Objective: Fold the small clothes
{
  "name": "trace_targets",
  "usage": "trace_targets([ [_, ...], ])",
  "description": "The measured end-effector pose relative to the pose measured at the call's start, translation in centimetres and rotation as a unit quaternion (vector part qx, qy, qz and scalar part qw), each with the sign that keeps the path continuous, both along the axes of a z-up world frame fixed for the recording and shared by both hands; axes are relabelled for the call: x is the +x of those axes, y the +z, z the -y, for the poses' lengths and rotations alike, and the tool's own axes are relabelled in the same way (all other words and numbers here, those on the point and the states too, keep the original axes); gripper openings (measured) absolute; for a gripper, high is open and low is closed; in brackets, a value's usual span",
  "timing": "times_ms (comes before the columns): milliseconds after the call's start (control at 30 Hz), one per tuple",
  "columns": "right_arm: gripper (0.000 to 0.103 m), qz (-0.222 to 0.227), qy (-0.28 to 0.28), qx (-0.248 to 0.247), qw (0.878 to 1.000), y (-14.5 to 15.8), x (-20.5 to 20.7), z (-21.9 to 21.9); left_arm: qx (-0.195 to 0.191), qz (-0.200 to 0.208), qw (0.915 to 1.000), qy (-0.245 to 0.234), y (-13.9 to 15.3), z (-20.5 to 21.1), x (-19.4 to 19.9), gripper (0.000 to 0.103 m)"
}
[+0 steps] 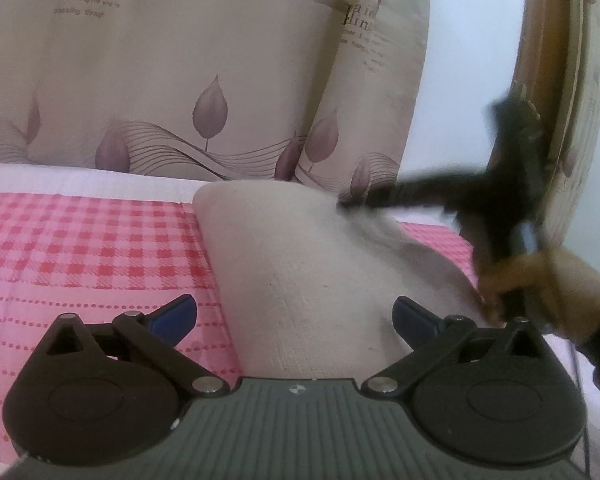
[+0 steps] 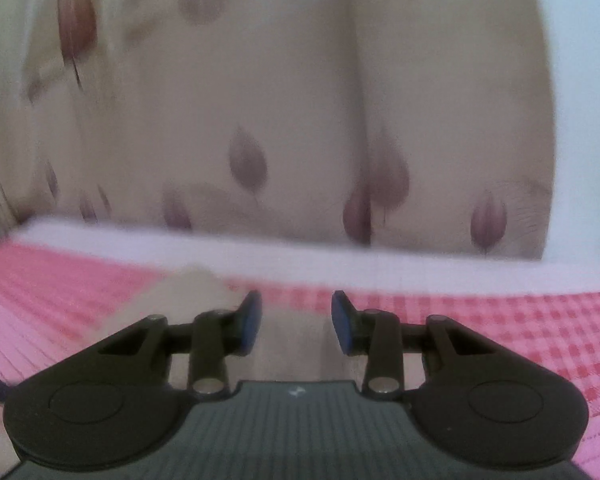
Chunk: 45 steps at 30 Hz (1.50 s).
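A small beige knit garment (image 1: 300,248) lies folded into a long strip on the pink checked bed cover (image 1: 80,240). My left gripper (image 1: 294,318) is open wide, its blue pads either side of the garment's near end, holding nothing. My right gripper (image 1: 348,202) shows blurred in the left wrist view, its tip at the garment's far right edge. In the right wrist view the right gripper (image 2: 296,322) is open over the garment (image 2: 192,300), with nothing between its pads. That view is motion-blurred.
A beige curtain (image 1: 204,80) with purple leaf prints hangs behind the bed. A white sheet edge (image 1: 80,178) runs along the back. A wooden frame (image 1: 560,100) stands at the right, beside a white wall (image 1: 460,80).
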State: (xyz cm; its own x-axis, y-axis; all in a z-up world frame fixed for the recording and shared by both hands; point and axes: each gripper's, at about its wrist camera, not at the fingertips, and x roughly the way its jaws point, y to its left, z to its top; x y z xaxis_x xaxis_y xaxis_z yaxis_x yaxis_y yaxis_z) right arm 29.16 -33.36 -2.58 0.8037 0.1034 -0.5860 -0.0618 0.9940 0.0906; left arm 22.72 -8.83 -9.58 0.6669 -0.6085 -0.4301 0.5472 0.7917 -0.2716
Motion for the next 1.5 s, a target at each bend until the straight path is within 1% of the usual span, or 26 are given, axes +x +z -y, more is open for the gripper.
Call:
trace_targets([
  [67, 0.038, -0.070, -0.002, -0.012, 0.997, -2.9, 1.4, 0.6, -0.004, -0.003, 1.0000, 0.000, -0.1, -0.1, 0.1, 0.102],
  [100, 0.038, -0.056, 0.001, 0.011, 0.998, -3.4, 1.0, 1.4, -0.007, -0.005, 1.0000, 0.001, 0.0, -0.2, 0.1, 0.102],
  [133, 0.038, -0.065, -0.003, 0.036, 0.997, -3.3, 0.9, 2.3, -0.009, -0.005, 0.9999, 0.001, 0.0, -0.2, 0.1, 0.102],
  [167, 0.039, -0.071, -0.008, 0.047, 0.996, -3.0, 0.9, 2.8, -0.011, -0.006, 0.9999, 0.001, -0.1, -0.2, 0.2, 0.102],
  [233, 0.040, -0.073, -0.020, 0.041, 0.996, -2.0, 0.7, 2.8, -0.011, -0.005, 0.9999, 0.001, -0.1, -0.2, 0.2, 0.102],
  [267, 0.040, -0.067, -0.021, 0.036, 0.997, -1.3, 0.5, 2.5, -0.011, -0.003, 0.9999, 0.001, 0.0, -0.2, 0.1, 0.102],
  [367, 0.040, -0.027, 0.008, 0.037, 0.999, 1.1, 0.1, 0.7, -0.010, 0.001, 1.0000, -0.001, 0.0, -0.1, -0.1, 0.103],
  [433, 0.041, -0.020, 0.034, 0.036, 0.999, 1.9, 0.9, -1.0, -0.011, 0.003, 0.9999, -0.001, 0.1, -0.2, -0.2, 0.103],
  [533, 0.040, -0.033, 0.072, 0.026, 0.997, 1.4, 2.9, -3.4, -0.017, -0.001, 0.9998, 0.001, 0.1, -0.3, -0.1, 0.103],
  [567, 0.040, -0.045, 0.085, 0.031, 0.995, 0.6, 3.6, -3.9, -0.020, -0.003, 0.9998, 0.002, 0.0, -0.4, -0.1, 0.103],
  [633, 0.039, -0.086, 0.100, 0.035, 0.991, -1.9, 4.8, -4.1, -0.023, -0.006, 0.9997, 0.004, 0.1, -0.4, 0.0, 0.103],
  [667, 0.039, -0.103, 0.097, 0.051, 0.989, -3.0, 5.2, -3.6, -0.025, -0.007, 0.9997, 0.004, 0.1, -0.5, 0.0, 0.103],
  [733, 0.038, -0.127, 0.084, 0.138, 0.979, -3.8, 5.8, -0.9, -0.026, -0.007, 0.9996, 0.004, 0.1, -0.4, 0.0, 0.103],
  [767, 0.038, -0.132, 0.080, 0.151, 0.976, -3.8, 5.9, -0.4, -0.025, -0.007, 0.9997, 0.003, 0.1, -0.4, 0.0, 0.103],
  [800, 0.039, -0.130, 0.078, 0.152, 0.977, -3.8, 5.7, -0.3, -0.024, -0.007, 0.9997, 0.002, 0.2, -0.3, 0.0, 0.103],
  [867, 0.041, -0.121, 0.070, 0.132, 0.981, -3.2, 5.1, -0.6, -0.025, -0.007, 0.9997, 0.003, 0.1, -0.4, 0.0, 0.103],
  [967, 0.042, -0.088, 0.048, 0.101, 0.990, -1.3, 4.1, -1.2, -0.025, -0.010, 0.9996, 0.004, 0.1, -0.4, 0.1, 0.103],
  [1000, 0.042, -0.075, 0.039, 0.090, 0.992, -0.6, 3.2, -1.1, -0.026, -0.010, 0.9996, 0.005, 0.1, -0.4, 0.1, 0.103],
  [1067, 0.043, -0.057, 0.024, 0.052, 0.997, 0.1, 2.1, -0.5, -0.025, -0.011, 0.9996, 0.005, 0.1, -0.4, 0.1, 0.103],
  [1133, 0.044, -0.052, 0.007, 0.004, 0.999, -0.4, 1.2, -0.3, -0.022, -0.010, 0.9997, 0.004, 0.1, -0.2, 0.1, 0.103],
  [1200, 0.045, -0.077, 0.006, -0.022, 0.997, -2.5, 1.1, 0.2, -0.020, -0.008, 0.9998, 0.003, 0.1, -0.2, 0.0, 0.103],
  [1300, 0.046, -0.045, -0.002, 0.000, 0.999, -4.0, 0.2, 1.0, -0.016, -0.009, 0.9998, 0.005, 0.1, -0.2, 0.1, 0.103],
  [1367, 0.048, -0.037, -0.002, -0.013, 0.999, -4.1, 0.2, 0.5, -0.012, -0.010, 0.9999, 0.007, 0.0, -0.1, 0.1, 0.103],
  [1433, 0.051, -0.034, -0.005, -0.018, 0.999, -4.3, 0.3, 0.3, -0.010, -0.009, 0.9999, 0.007, 0.0, -0.1, 0.1, 0.103],
  [1500, 0.057, -0.034, -0.010, -0.011, 0.999, -4.4, 0.6, 0.2, -0.009, -0.008, 0.9999, 0.008, 0.0, -0.1, 0.1, 0.103],
])
